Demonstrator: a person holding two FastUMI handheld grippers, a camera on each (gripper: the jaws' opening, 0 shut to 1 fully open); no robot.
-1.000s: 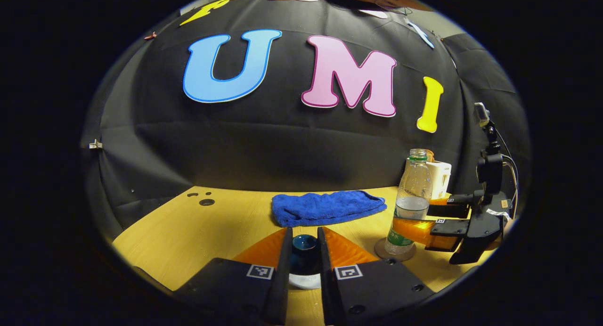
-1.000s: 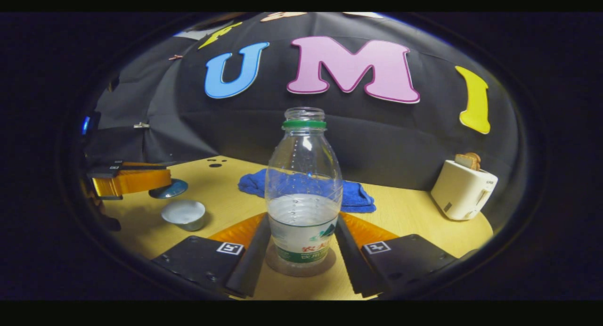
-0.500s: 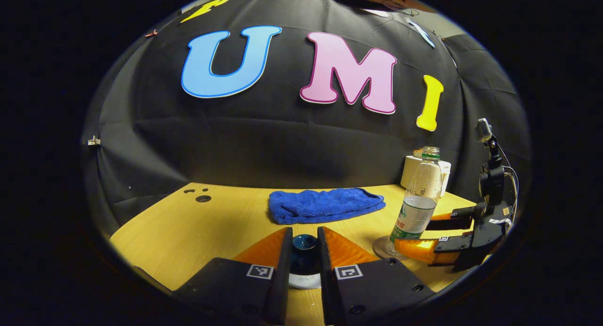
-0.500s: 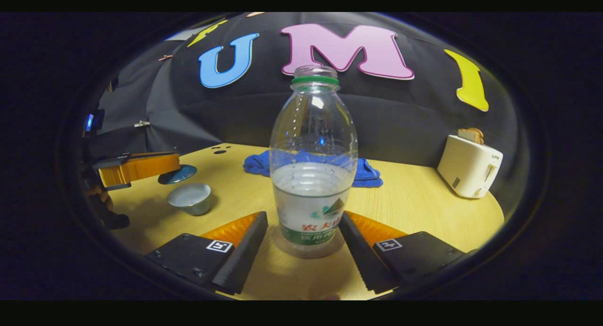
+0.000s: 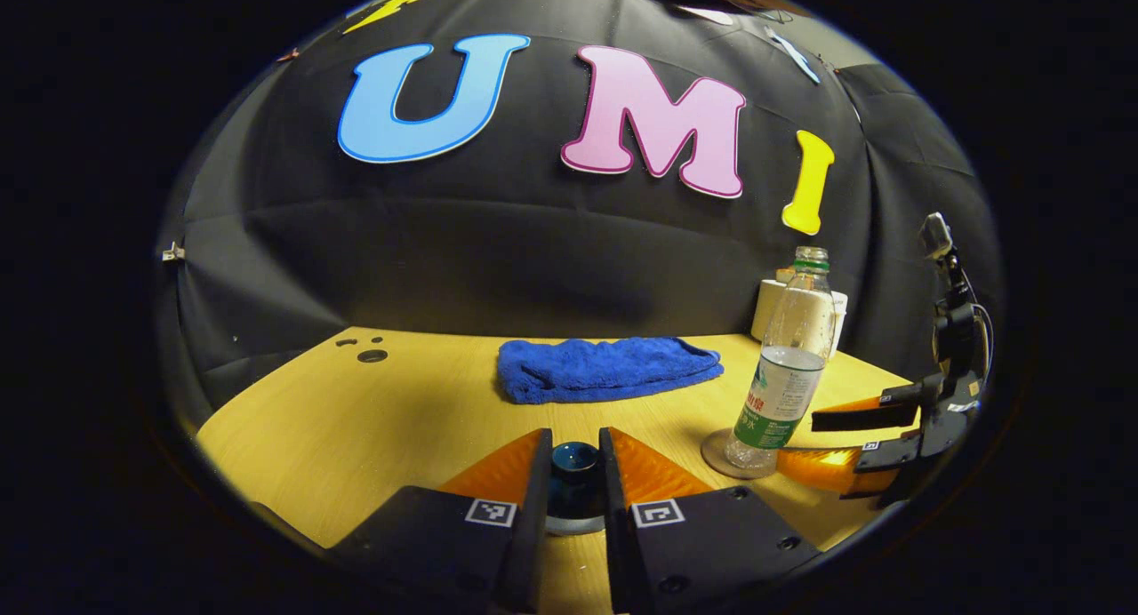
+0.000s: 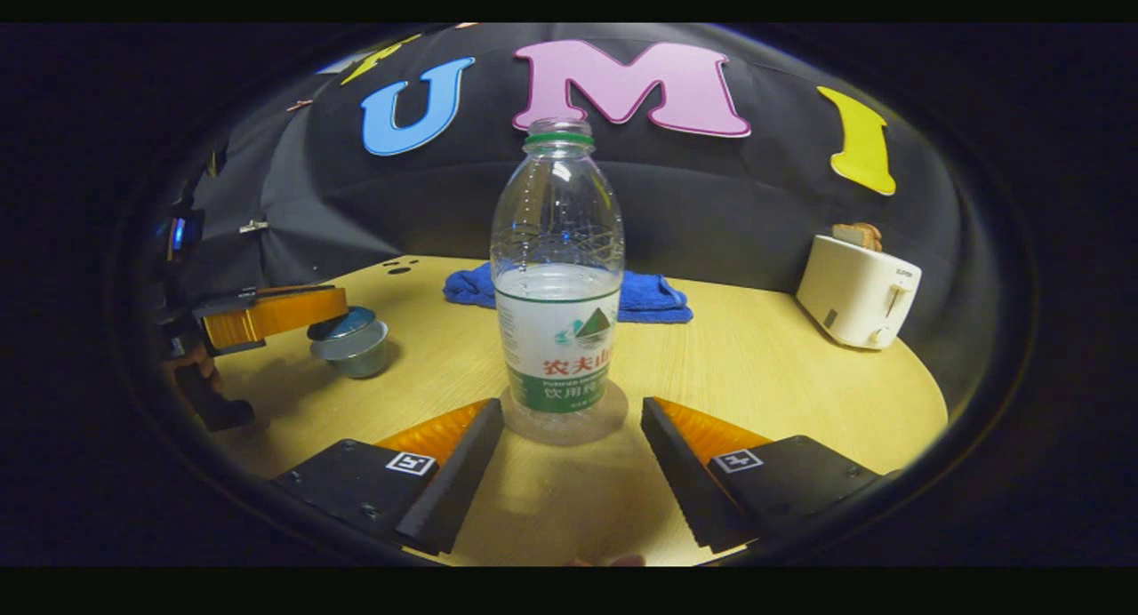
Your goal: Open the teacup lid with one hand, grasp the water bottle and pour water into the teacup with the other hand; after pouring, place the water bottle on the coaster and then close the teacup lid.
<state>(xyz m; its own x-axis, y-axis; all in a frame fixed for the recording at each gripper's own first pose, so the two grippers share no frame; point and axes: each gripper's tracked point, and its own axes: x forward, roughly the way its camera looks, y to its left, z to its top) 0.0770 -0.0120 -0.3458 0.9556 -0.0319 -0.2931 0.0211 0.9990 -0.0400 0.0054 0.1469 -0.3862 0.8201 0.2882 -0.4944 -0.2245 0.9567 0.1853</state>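
Surroundings: a folded blue towel (image 6: 569,293) is lying at the back of the wooden table (image 6: 765,366), near the black cloth wall. A white toaster (image 6: 856,288) with bread in its slot is sitting toward the right edge, well apart from the bottle. Nothing is standing between the right gripper (image 6: 569,473) and the bottle.

Water bottle (image 6: 557,277): standing upright on the round coaster (image 6: 564,425), uncapped, clear plastic, green neck ring, roughly half full, label facing the right gripper view. Right gripper's fingers are spreading wide, just short of the bottle on either side, touching nothing.

Left gripper (image 5: 574,499): fingers are pinching the dark blue knob of the teacup lid (image 5: 574,469). In the right gripper view the lid (image 6: 342,322) is sitting at the rim of the teacup (image 6: 354,353); fully seated or not, cannot tell.
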